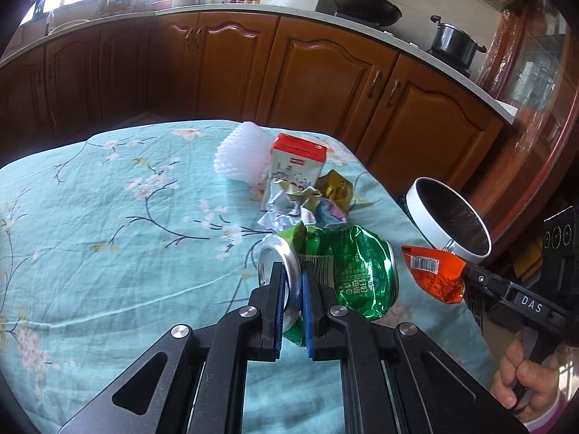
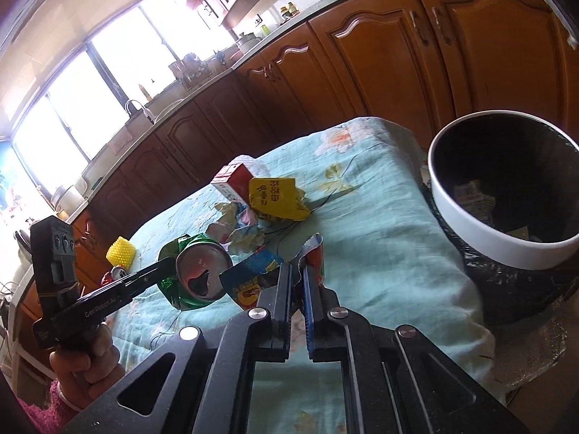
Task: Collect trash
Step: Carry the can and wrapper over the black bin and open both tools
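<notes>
Left tool (image 1: pixel 292 289) clamped narrow on the rim of a crushed green can (image 1: pixel 336 271), lifted off the tabletop (image 1: pixel 108 235); the can hangs out ahead of the fingertips, opening end on the tool's left. Right tool (image 2: pixel 297 289) pinched shut on an orange snack wrapper (image 2: pixel 315 253), the foil sticking up just past its tips. The trash bin (image 2: pixel 470 217), white rim, black liner, sits ahead and right of the right tool, off the tabletop edge, some scraps already inside.

Handling, my read: can is light, thin aluminium, already dented, so it gives under pressure and could rotate or slip on a rim-only pinch; the rolled rim is the stiffest spot, fine where it is. Wrapper is near weightless, floppy, slick foil; a deep bite on a crumpled fold holds better than an edge.

Still on the tabletop ahead of both tools: red-top carton (image 1: pixel 296 166), yellow wrapper (image 2: pixel 278 199), crumpled paper (image 1: pixel 289 209), white foam sleeve (image 1: pixel 242 155), blue packet (image 2: pixel 249 282) just left of the right tool. All light; the carton is stiff enough to take by its sides, and the paper wad can be taken anywhere.
</notes>
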A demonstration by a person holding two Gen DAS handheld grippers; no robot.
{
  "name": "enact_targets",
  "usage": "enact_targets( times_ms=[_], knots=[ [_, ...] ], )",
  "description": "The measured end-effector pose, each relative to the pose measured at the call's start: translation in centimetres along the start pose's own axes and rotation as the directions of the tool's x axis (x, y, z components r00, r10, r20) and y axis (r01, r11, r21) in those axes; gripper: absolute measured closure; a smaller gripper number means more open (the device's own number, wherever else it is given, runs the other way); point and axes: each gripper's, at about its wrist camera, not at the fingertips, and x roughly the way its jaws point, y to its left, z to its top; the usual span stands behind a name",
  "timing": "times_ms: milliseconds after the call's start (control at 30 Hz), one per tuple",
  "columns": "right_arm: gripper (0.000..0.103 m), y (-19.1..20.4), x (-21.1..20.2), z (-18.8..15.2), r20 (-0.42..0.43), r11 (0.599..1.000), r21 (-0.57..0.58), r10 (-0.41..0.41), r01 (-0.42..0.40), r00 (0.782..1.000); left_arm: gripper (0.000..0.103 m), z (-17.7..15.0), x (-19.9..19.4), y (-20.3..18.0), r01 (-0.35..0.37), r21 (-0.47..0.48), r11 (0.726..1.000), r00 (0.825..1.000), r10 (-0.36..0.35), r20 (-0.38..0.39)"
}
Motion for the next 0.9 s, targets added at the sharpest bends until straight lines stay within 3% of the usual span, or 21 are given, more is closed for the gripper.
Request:
enact_targets(
  times_ms=[900],
  knots=[
    [0.098,-9.5,-5.8,3.3,0.123,0.988,0.107,-0.126,0.113,0.984,0.096,4.0,7.3,-11.3,0.081,0.16,0.984,0.996,-0.074,-0.049]
  ],
)
